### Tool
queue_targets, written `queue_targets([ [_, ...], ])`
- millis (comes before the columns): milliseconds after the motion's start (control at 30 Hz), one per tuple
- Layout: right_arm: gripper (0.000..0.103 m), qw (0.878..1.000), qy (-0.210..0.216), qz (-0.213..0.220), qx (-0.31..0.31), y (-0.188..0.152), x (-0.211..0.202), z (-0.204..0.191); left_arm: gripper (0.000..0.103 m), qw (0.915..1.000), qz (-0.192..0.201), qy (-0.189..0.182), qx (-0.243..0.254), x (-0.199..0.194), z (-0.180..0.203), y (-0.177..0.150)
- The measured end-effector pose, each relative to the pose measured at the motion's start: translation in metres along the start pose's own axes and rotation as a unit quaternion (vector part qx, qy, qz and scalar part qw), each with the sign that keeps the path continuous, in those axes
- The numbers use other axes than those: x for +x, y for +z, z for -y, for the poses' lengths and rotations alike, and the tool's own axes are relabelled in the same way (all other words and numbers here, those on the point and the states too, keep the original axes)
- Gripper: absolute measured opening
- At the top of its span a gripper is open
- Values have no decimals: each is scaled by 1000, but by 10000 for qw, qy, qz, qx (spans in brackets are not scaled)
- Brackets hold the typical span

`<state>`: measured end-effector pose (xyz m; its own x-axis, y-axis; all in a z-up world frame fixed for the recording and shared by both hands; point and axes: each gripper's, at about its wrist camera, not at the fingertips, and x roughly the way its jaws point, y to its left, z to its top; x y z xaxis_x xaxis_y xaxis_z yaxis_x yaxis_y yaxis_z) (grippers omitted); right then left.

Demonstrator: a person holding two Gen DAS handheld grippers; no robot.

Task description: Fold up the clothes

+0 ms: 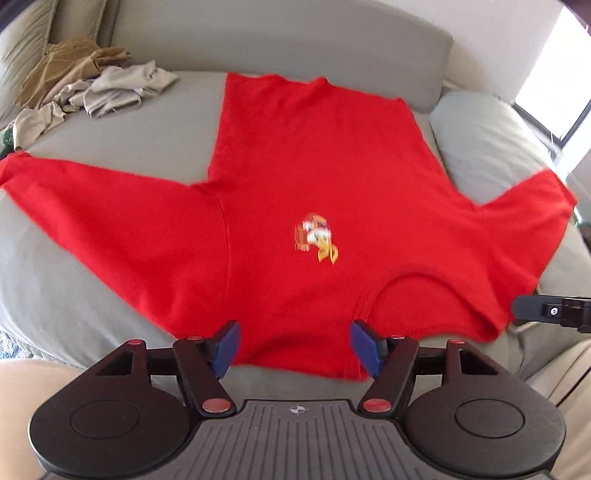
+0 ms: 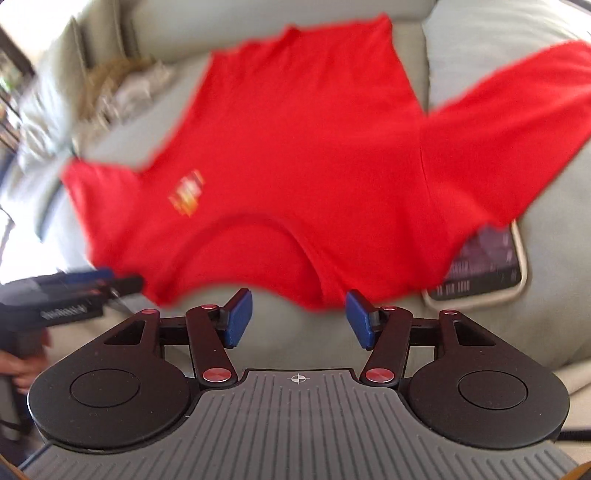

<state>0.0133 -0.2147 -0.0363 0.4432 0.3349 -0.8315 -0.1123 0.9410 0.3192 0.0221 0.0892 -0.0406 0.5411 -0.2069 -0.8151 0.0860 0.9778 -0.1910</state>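
Observation:
A red long-sleeved shirt (image 1: pixel 314 177) with a small coloured chest print (image 1: pixel 317 238) lies spread flat on the grey sofa seat (image 1: pixel 110 266), collar toward me and both sleeves stretched out sideways. My left gripper (image 1: pixel 293 349) hovers open over the near collar edge; its blue pads stand apart and press on nothing. In the right wrist view the same shirt (image 2: pixel 295 147) is blurred. My right gripper (image 2: pixel 299 319) is open just short of the shirt's near edge, with bare cushion between its pads. The left gripper (image 2: pixel 74 291) shows at the left there, held by a hand (image 2: pixel 26 369).
A heap of beige and khaki clothes (image 1: pixel 92 88) lies at the back left of the seat. A grey pillow (image 1: pixel 487 147) sits at the right under one sleeve. A phone-like device (image 2: pixel 487 266) rests on the cushion by the right sleeve. The sofa back (image 1: pixel 258 33) runs behind.

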Motion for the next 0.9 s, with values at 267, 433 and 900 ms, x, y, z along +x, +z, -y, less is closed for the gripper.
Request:
queue_targets([
  [267,93,9875,440,1512,-99,100,-74,-9,74,9928,1124,-362,-215,-23,-16,108],
  [433,96,9836,591,1691,225,174,-47,11,74,9909,1187,-313,-560,56,-45,184],
  [900,61,9763,-216,1506,1540,313,212,166,66,9876,983,-418,-1152,277,-117,283],
])
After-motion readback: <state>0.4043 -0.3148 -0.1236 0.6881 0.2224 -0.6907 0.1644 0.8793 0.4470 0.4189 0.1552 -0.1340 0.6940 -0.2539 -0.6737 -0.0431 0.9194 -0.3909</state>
